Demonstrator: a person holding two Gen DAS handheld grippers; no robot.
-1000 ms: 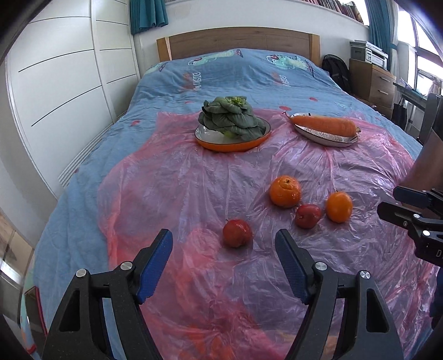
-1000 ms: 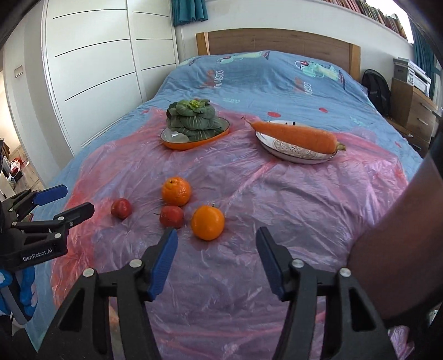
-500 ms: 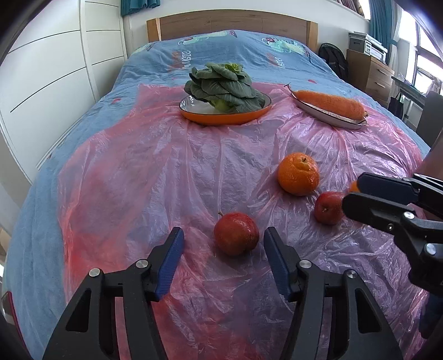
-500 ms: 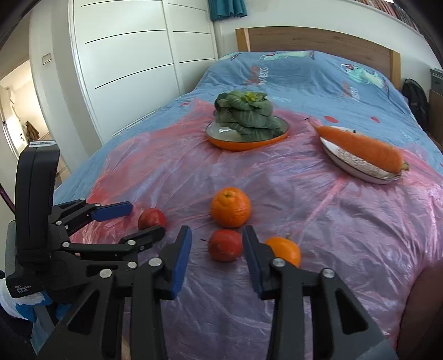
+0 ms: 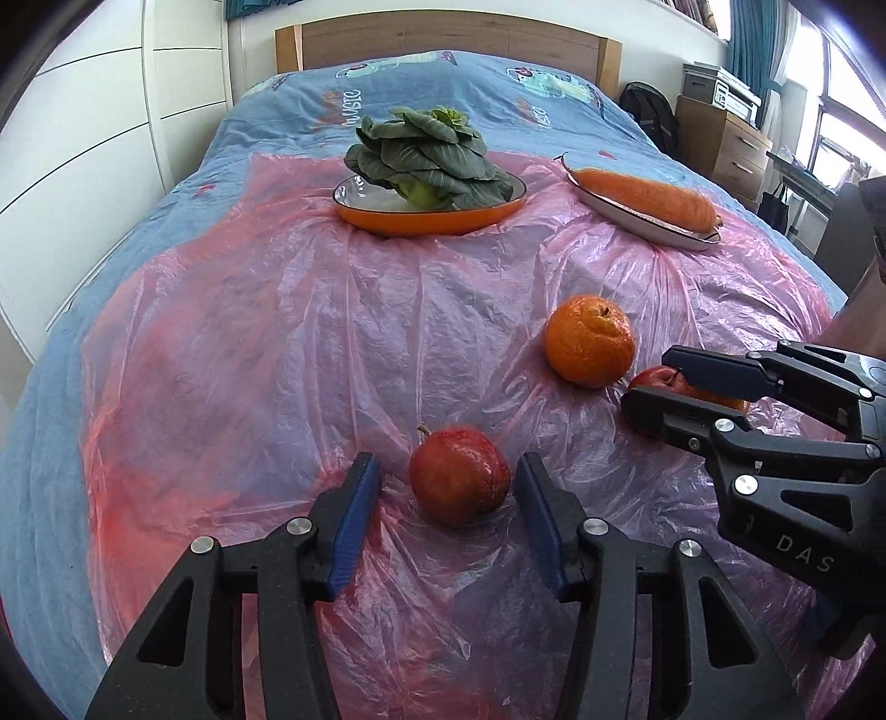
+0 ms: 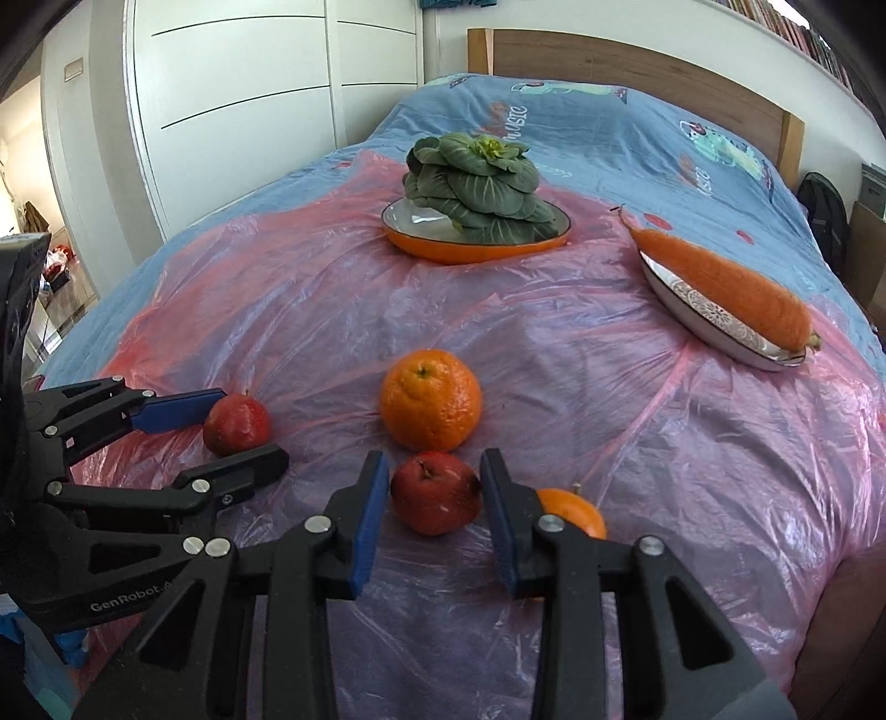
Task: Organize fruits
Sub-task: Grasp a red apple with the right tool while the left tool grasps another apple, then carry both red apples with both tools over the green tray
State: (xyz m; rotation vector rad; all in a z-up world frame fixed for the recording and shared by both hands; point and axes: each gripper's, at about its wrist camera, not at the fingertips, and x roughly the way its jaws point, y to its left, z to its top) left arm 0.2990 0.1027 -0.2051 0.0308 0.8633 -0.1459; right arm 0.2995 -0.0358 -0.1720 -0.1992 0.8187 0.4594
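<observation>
Our left gripper (image 5: 447, 487) brackets a red apple (image 5: 458, 475) low on the pink plastic sheet (image 5: 288, 354); its jaws have just been closing, yet a sliver of sheet shows between each blue pad and the fruit, so nothing is held. Just to the right, our right gripper (image 6: 433, 493) straddles a second red apple (image 6: 436, 492), its jaws narrowed far down and now steady, with the pads (image 6: 370, 509) right against the skin on both sides, though we cannot tell how firmly they press. Directly behind that apple sits a large orange (image 6: 430, 400), and a smaller orange (image 6: 570, 512) is half hidden behind the right finger.

We work on a bed whose blue printed bedspread (image 5: 421, 88) is covered across the near half by the wrinkled sheet. Farther back on the sheet, from left to right, we see an orange-rimmed plate (image 5: 426, 219) bearing a head of leafy greens (image 5: 426, 160), then a patterned white plate (image 6: 714, 318) with a long carrot (image 6: 725, 285) lying across it.

Around the bed, white wardrobe doors (image 6: 238, 111) fill the left wall, a wooden headboard (image 5: 443, 39) stands at the far end, and a wooden drawer unit (image 5: 720, 138) and a window with teal curtains stand on the right.
</observation>
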